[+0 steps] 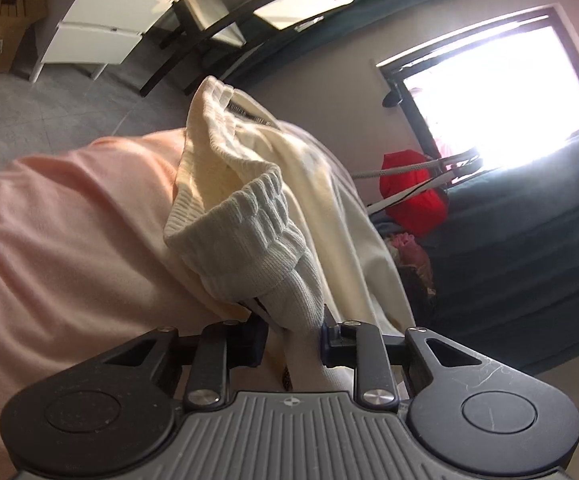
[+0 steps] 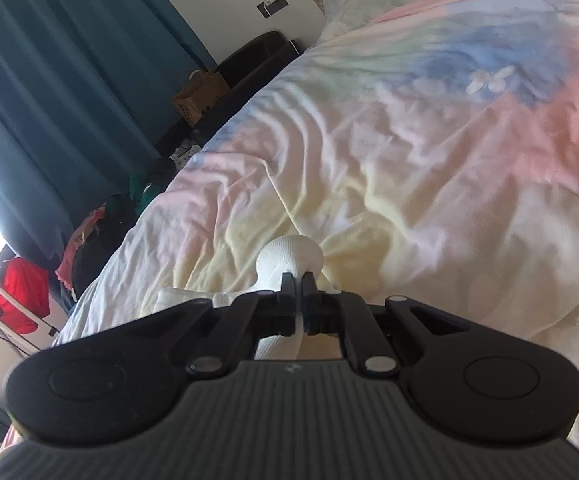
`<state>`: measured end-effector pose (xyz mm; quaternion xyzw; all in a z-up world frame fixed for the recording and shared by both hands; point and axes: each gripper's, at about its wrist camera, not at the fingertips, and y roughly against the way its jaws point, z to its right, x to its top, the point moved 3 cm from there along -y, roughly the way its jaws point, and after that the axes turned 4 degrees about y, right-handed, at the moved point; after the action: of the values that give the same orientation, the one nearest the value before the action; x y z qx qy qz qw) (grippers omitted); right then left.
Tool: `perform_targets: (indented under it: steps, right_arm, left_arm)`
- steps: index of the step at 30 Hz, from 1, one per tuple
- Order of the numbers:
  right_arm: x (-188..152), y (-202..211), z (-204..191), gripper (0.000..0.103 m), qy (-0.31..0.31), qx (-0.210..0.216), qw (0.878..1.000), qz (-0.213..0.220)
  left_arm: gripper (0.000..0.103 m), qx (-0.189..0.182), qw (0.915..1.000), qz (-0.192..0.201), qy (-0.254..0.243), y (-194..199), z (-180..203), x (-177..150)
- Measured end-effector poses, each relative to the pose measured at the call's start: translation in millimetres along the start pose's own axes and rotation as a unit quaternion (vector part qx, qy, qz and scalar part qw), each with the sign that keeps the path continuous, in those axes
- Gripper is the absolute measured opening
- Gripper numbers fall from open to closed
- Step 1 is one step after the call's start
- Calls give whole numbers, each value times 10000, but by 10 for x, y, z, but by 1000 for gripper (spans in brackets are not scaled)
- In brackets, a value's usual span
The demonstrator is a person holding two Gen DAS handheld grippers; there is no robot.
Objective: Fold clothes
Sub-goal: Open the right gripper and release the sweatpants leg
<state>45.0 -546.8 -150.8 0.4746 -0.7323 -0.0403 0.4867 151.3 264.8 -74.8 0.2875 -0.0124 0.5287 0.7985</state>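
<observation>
— Both grippers are clamped on the white ribbed knit sock (image 1: 245,236): the left gripper (image 1: 293,330) pinches it below the cuff, the right gripper (image 2: 298,282) pinches its rounded toe end. It hangs stretched between them above the pastel rainbow bedspread (image 2: 409,160).

— So which step?

— Probably lifting and straightening before a fold. Next, I'd judge, lower it flat, then bring toe toward cuff while keeping both ends aligned and the knit untwisted.

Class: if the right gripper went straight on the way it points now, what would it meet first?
The right gripper, shut on a white sock, points down at the pastel bedspread. It would probably press the sock's bunched end into that cover first; depth is unclear.
</observation>
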Motion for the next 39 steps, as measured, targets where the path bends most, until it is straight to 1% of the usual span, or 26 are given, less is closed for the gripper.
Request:
perform_targets:
  steps: [2, 3, 5, 6, 7, 8, 9, 11, 12, 15, 17, 18, 19, 21, 23, 24, 28, 29, 30, 31, 32, 33, 34, 35, 38, 39]
  right_arm:
    - [-9, -43, 50, 6, -108, 52, 9999, -124]
    - [-22, -81, 57, 6, -101, 145, 9996, -229]
    - [-48, -152, 50, 6, 29, 258, 9987, -437]
    - [-42, -142, 55, 6, 30, 236, 9989, -403]
    - [-36, -131, 61, 6, 31, 215, 9991, -370]
    - [-30, -121, 67, 6, 32, 194, 9992, -337]
    - [-10, -88, 78, 6, -53, 170, 9995, -265]
    - [89, 66, 124, 6, -564, 111, 9983, 33]
    - [130, 145, 135, 5, -712, 41, 9973, 178]
    - [196, 390, 101, 5, -514, -415, 9961, 588]
    - [229, 533, 97, 5, -378, -761, 9932, 800]
    - [215, 549, 144, 5, -301, -1043, 9912, 755]
    - [191, 547, 201, 6, -234, -1295, 9891, 661]
    - [101, 469, 352, 6, -177, -1645, 9859, 262]
    - [-13, 390, 498, 7, -295, -1837, 9824, -159]
    - [-52, 377, 533, 8, -328, -1883, 9812, -262]
    - [-98, 426, 440, 19, -4, -2035, 9781, -445]
    - [-91, 475, 397, 34, 79, -2046, 9779, -426]
    - [-83, 534, 350, 58, 107, -1954, 9800, -356]
    - [-74, 594, 303, 70, 135, -1862, 9820, -287]
    - [-66, 653, 244, 88, 188, -1726, 9845, -230]
    - [-59, 713, 161, 88, 291, -1501, 9880, -197]
    - [-55, 777, 61, 87, 447, -1287, 9905, -164]
    - [-57, 850, -71, 87, 708, -1096, 9914, -129]
    - [-108, 1105, -406, 87, 1322, -676, 9888, 128]
    - [-140, 1204, -513, 87, 1475, -497, 9876, 219]
  left_arm:
    - [18, -453, 9983, 289, 225, 160, 4, 92]
    - [17, -709, 9954, 466, 450, 244, -38, 141]
    - [16, -1131, 9864, 773, 908, 383, -155, 231]
    - [16, -1312, 9806, 910, 1138, 443, -224, 274]
    - [16, -1448, 9748, 1026, 1351, 493, -287, 314]
    - [16, -1419, 9728, 1069, 1484, 509, -329, 337]
    - [16, -1286, 9743, 1076, 1505, 529, -373, 353]
    - [15, -750, 9825, 1004, 1380, 559, -398, 354]
    - [15, -594, 9843, 983, 1341, 574, -389, 348]
    - [15, -147, 9890, 900, 1164, 701, -392, 302]
    - [15, 434, 9938, 777, 668, 782, -330, 265]
    - [15, 778, 9938, 721, 326, 812, -292, 241]
    - [15, 1132, 9911, 694, -51, 819, -250, 197]
    - [16, 1680, 9826, 558, -560, 767, -195, 113]
    - [17, 2078, 9734, 378, -887, 659, -194, 67]
    - [18, 2264, 9680, 296, -1042, 612, -196, 44]
    - [28, 2605, 9528, 218, -1543, 553, -119, -49]
    - [32, 2660, 9483, 261, -1709, 572, -62, -85]
    - [41, 2714, 9435, 303, -1875, 591, -5, -121]
    - [48, 2773, 9381, 369, -2043, 610, 55, -156]
    - [65, 2849, 9311, 514, -2217, 630, 120, -187]
    - [86, 2936, 9228, 681, -2399, 650, 188, -218]
    - [93, 3026, 9123, 895, -2608, 670, 261, -253]
    - [99, 2998, 9059, 1030, -2808, 685, 338, -306]
    - [101, 2882, 8850, 1399, -3380, 723, 566, -472]
    - [102, 2761, 8844, 1388, -3498, 694, 623, -544]
